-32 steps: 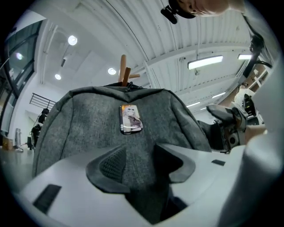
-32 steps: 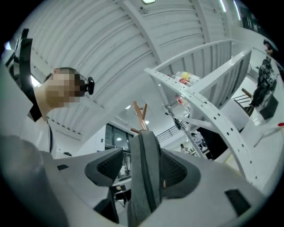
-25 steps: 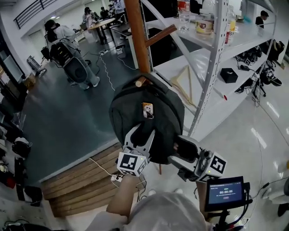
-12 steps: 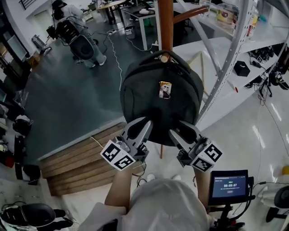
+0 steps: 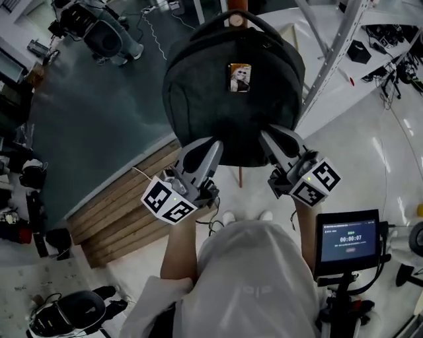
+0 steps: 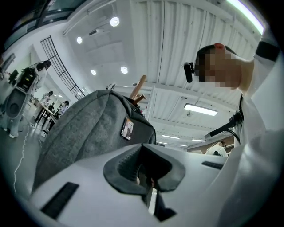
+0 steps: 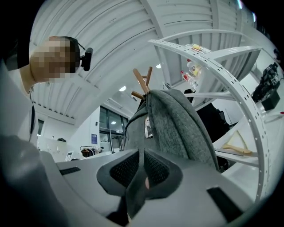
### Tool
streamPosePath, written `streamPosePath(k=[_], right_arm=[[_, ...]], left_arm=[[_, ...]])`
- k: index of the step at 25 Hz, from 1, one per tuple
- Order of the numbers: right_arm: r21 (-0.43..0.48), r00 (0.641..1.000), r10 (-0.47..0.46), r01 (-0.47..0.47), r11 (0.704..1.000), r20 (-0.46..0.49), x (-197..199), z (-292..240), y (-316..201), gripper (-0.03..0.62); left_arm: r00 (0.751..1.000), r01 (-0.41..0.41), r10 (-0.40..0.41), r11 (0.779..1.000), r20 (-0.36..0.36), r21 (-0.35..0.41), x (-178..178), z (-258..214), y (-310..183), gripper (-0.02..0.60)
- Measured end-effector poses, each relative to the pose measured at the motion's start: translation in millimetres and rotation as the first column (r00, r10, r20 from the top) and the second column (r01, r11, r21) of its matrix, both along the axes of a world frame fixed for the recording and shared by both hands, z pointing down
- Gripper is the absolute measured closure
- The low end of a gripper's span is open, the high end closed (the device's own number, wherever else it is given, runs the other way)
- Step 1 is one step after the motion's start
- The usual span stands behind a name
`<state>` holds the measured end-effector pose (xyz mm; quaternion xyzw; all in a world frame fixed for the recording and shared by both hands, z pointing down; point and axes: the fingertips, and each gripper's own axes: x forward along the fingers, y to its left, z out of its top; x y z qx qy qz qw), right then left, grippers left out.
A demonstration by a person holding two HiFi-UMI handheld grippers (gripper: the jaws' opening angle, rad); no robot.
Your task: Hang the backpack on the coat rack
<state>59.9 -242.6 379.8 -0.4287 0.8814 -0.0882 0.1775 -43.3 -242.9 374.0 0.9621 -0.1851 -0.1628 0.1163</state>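
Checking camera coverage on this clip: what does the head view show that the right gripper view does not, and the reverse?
Only the head view shows the left gripper, the wooden steps and the small screen. Only the right gripper view shows the coat rack's upper pegs and the bottles on the shelf. Both show the grey backpack with its badge, and the right gripper, jaws together.

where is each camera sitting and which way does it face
Head view: on the person's head, steeply down at the backpack on the coat rack; shows forearms, left gripper, right gripper.
Left gripper view: on that gripper, up past shut jaws at the backpack; torso at right.
Right gripper view: likewise; torso at left.
All share the backpack.
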Motion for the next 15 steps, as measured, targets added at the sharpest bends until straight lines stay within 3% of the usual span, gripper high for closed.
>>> streamPosePath(k=[10, 15], right_arm=[[-0.022, 1.000, 0.023, -0.023, 0.999, -0.006, 12, 11, -5, 0.549], [-0.027, 1.000, 0.022, -0.022, 0.999, 0.000, 22, 17, -13, 0.548]], left_arm=[[0.995, -0.090, 0.092, 0.995, 0.042, -0.036, 24, 14, 0, 0.575], [0.994, -0.111, 0.110, 0.992, -0.025, -0.061, 34, 15, -9, 0.575]])
